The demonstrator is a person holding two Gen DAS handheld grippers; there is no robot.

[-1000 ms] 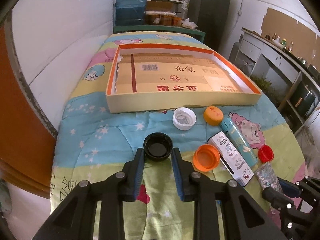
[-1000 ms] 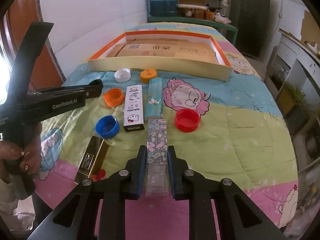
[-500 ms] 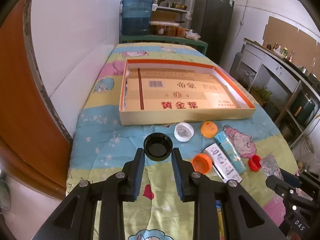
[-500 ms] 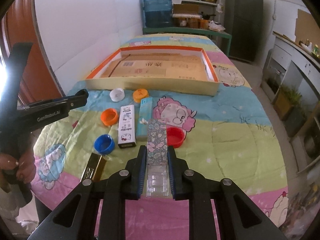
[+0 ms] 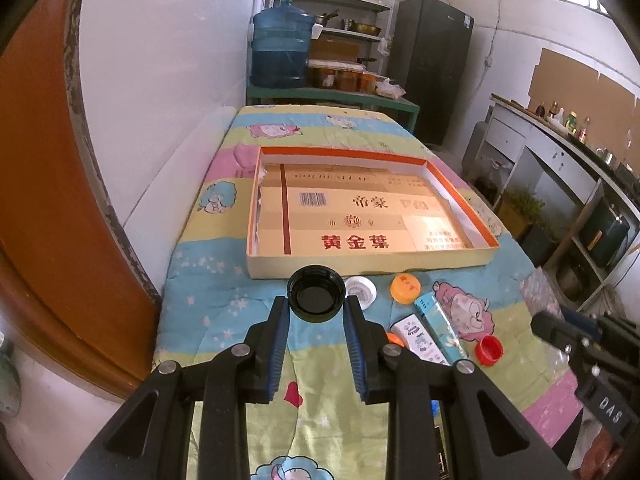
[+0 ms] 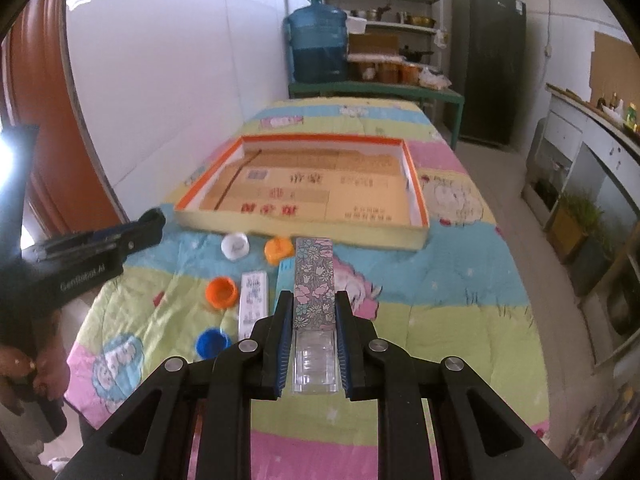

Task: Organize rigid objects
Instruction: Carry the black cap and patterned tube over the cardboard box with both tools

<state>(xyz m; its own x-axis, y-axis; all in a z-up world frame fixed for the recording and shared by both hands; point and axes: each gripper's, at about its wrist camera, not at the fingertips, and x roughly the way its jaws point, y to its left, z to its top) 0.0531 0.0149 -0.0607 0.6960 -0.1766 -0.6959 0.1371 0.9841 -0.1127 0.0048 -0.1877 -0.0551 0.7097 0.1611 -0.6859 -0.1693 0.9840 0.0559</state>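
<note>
Both loads have risen off the bed: my left gripper has its fingers clamped on the black cap, my right gripper pinches the floral box, near the tray's front edge.

Large red characters reading 黄金葉 run along the near edge of the flattened cardboard lining the shallow orange-rimmed box, as we see it from the left wrist view. Above them, toward twelve o'clock, we read darker characters 帝豪, with a barcode at their nine o'clock; its digits are too small for us to read. At four o'clock in that view, the white letters "DAS" stand on the black body of the right gripper. From the right wrist view, at nine o'clock, we read "GenRobot.AI" in white on the side of the left gripper. Print on the small cartoon boxes is too blurred for us.
</note>
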